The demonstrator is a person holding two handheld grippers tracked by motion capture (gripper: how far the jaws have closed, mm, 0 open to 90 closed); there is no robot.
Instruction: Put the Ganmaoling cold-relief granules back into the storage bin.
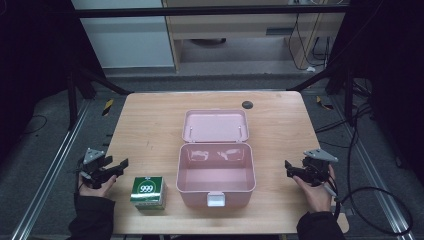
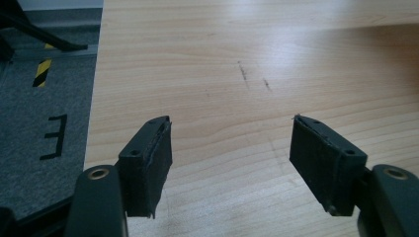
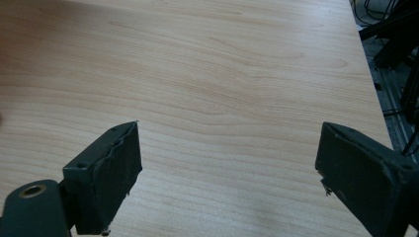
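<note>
**Bright table, dark surroundings**

In the high view, light falls on the table (image 1: pixel 150 125) while both sides sink into black. The gripper views show soft glare on the wood, a shadowed upper corner, and slightly blurred jaws up close.

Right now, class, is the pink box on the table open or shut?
Open. The pink box shows its bare inside, and its lid is swung back flat behind it on the table.

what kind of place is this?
Probably a lab recording rig, not a home: a wooden table fenced by black frame bars, hazard tape on grey carpet, loose cables.
</note>
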